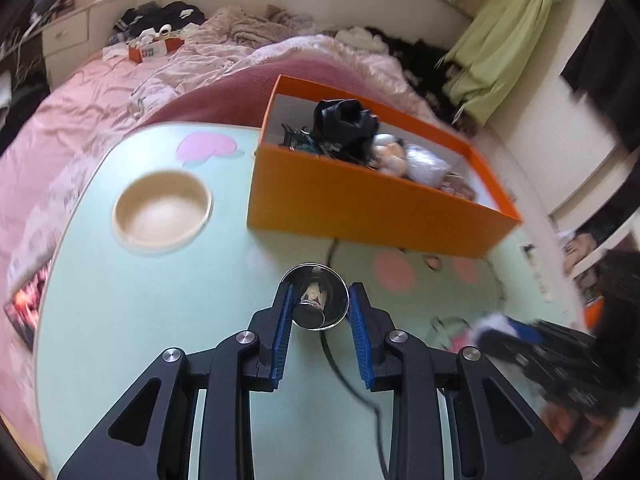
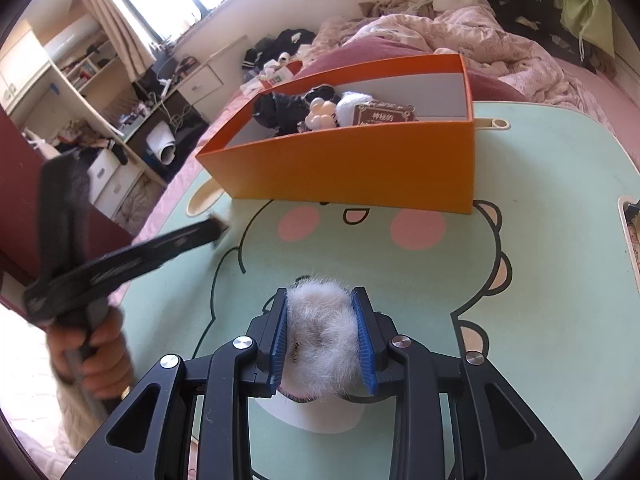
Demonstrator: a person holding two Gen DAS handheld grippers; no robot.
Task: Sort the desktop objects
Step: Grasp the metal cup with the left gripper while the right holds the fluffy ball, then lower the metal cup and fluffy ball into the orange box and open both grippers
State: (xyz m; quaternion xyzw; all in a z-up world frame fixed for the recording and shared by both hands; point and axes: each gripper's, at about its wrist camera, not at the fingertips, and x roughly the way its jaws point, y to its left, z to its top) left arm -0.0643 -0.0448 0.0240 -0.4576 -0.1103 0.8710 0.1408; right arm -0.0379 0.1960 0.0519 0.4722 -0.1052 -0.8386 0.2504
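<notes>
item: left gripper (image 1: 317,305), fingers closed on a shiny metal cup (image 1: 316,295), and right gripper (image 2: 322,312), fingers clamping a white fur puff (image 2: 322,336), both lifted over the table (image 2: 540,200), orange box (image 2: 360,176) at twelve o'clock, likely their destination.

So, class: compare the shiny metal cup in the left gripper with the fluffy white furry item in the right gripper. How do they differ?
The shiny metal cup is hard, smooth and reflective; the fluffy white furry item is soft, matt and hairy. The cup is a clear cone shape with an open mouth; the furry item is a shapeless tuft. The cup fits between the left gripper's pads, while the fur bulges past the right gripper's. Both are gripped above the green table.
</notes>
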